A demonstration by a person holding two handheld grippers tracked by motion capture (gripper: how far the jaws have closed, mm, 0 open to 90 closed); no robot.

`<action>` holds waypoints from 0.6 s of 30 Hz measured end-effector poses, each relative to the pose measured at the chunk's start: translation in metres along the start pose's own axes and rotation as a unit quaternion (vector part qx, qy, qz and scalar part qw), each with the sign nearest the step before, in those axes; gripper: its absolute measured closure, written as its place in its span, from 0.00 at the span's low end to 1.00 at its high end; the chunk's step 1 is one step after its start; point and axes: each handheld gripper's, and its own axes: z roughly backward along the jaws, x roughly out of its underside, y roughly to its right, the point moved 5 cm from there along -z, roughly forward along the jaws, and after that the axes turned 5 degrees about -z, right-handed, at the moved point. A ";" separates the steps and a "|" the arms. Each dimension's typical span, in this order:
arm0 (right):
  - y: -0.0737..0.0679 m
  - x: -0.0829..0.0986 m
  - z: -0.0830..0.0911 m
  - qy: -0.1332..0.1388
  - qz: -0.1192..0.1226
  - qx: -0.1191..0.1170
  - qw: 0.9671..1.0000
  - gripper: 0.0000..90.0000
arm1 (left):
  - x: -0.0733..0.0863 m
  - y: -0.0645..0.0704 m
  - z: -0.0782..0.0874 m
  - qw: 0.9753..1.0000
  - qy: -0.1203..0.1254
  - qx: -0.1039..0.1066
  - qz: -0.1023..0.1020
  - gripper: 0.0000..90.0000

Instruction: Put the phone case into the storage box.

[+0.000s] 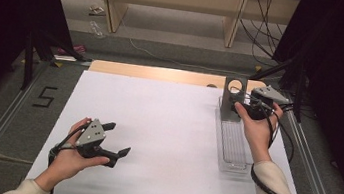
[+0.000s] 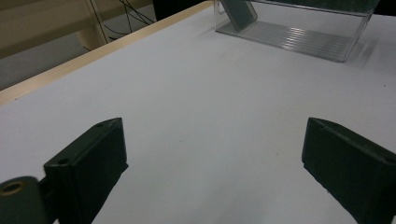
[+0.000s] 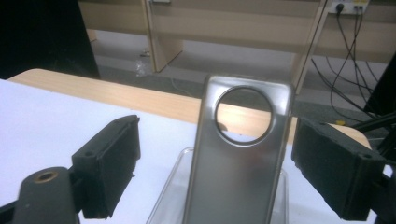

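Thin, light, slippery phone case [image 3: 240, 158] upright at frame centre in clear tray [image 1: 233, 153]; best pinched by side edges. Right gripper [image 3: 217, 163] spread wide around it, left gripper [image 1: 116, 140] also apart.

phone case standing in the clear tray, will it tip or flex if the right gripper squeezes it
The phone case stands nearly upright, propped at the far end of the clear tray, so a sideways nudge would probably topple it. It looks thin, with a big round cutout, so likely light and somewhat bendy. Its glossy surface may slip between the open right gripper jaws.

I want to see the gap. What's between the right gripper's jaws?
The phone case stands between the open right gripper jaws in the right gripper view, untouched.
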 end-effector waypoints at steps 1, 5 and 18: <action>-0.001 0.000 0.001 0.000 0.002 -0.002 1.000 0.18 | 0.000 0.000 0.000 1.000 0.000 -0.001 0.000 0.07; -0.005 0.000 0.009 0.003 -0.004 -0.014 1.000 0.18 | 0.000 -0.001 0.000 1.000 0.000 -0.002 0.000 0.07; -0.013 0.013 0.034 -0.003 -0.010 -0.046 0.999 0.18 | -0.001 0.000 0.001 1.000 -0.001 -0.002 -0.002 0.07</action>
